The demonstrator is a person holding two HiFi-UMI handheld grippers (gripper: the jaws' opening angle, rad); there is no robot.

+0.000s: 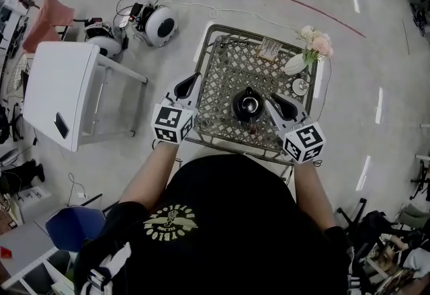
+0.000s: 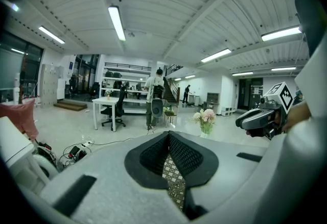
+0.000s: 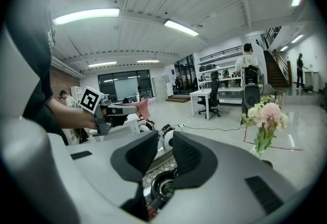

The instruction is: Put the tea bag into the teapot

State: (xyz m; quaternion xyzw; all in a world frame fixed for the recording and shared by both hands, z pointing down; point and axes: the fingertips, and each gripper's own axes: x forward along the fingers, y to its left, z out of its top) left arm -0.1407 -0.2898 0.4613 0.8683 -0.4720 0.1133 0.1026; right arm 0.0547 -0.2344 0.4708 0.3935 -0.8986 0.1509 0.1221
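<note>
Right gripper (image 3: 164, 144) is hanging open and empty just beside the teapot (image 1: 247, 104), left gripper (image 2: 168, 139) closed on nothing; any sideways drift could be knocking it over.

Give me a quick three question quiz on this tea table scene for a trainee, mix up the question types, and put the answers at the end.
1. True or false: the black round teapot stands on the metal lattice table.
2. Which gripper has its jaws apart? A) the left gripper B) the right gripper
3. Fill in the gap: the white vase of pink flowers stands at the table's far ____ corner, seen from the person.
Key: 1 true; 2 B; 3 right.
</note>
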